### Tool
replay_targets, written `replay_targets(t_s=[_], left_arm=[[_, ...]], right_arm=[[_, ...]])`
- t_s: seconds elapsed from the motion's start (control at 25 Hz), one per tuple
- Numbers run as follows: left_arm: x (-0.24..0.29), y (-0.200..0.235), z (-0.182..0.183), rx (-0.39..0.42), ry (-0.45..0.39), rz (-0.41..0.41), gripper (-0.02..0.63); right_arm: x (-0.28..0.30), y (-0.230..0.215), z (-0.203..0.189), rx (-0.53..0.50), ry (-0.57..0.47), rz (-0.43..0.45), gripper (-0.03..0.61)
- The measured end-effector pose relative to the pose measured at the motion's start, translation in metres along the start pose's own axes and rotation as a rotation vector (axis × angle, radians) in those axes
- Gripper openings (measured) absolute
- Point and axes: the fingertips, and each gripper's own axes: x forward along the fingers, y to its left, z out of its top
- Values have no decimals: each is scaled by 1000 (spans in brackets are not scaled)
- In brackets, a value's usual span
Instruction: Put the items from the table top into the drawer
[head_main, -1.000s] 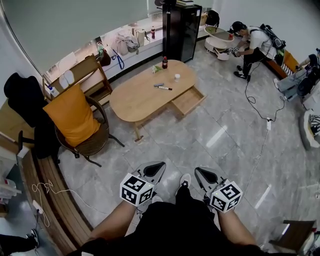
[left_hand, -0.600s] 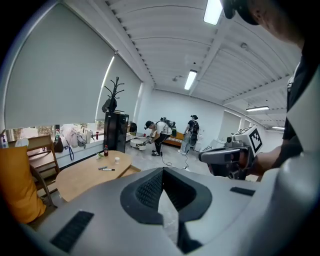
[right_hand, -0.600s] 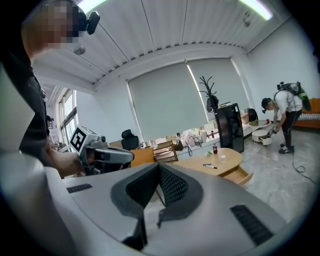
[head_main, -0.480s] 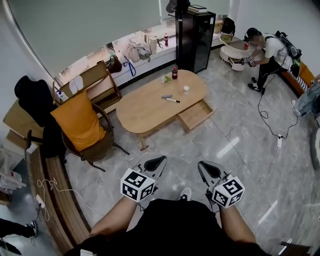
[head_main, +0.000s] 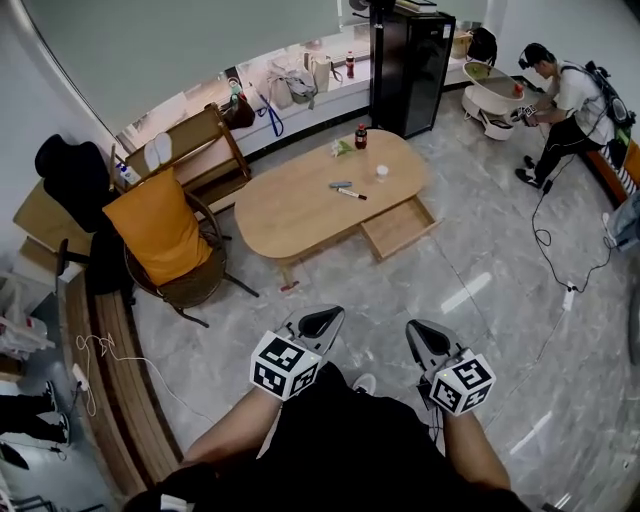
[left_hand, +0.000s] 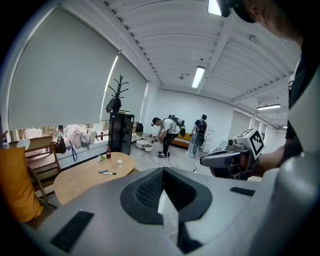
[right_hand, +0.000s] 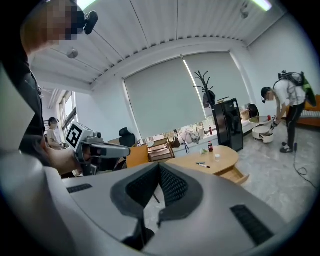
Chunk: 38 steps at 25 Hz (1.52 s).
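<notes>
Drawer (head_main: 398, 228) stands open under the desk (head_main: 290, 210), well ahead; left claw (head_main: 322, 321) and right claw (head_main: 424, 334) are closed, empty. Approach squarely, then open one over the marker (head_main: 351, 194).

Two markers (head_main: 351, 194), one bottle (head_main: 361, 136), one cup (head_main: 382, 172), one drawer (head_main: 400, 228).
</notes>
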Motion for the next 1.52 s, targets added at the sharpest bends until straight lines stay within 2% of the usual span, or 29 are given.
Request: replay_targets(t_s=[0.24,0.44,0.64,0.8,0.96,1.12,1.32,1.52], left_arm=[[19,24,6,-11,33,16,2],[53,55,16,-8,49,-13,2],[98,89,47,1,16,-37,2],[132,134,69,2,1,-36,2],[158,181,86,-5,-12,-11,2],[177,213,86,-30,2,3,2],[194,230,76,-67,42,23,2],[220,239,77,-102,45,111,2]], right_arm=[[25,-23,10,6,3,15,-2],[54,-46,14,20,33,-4,-2],[86,-84,26,8,87,-28,-2],[128,-112,54,-26,105,-35,-2],[168,-132,78,-28,116,-37,-2],[195,-152,81,-21,145,-36,-2],[219,-174,79,-2,179,-13,-2],[235,-211,82,-15,204,56,-2]])
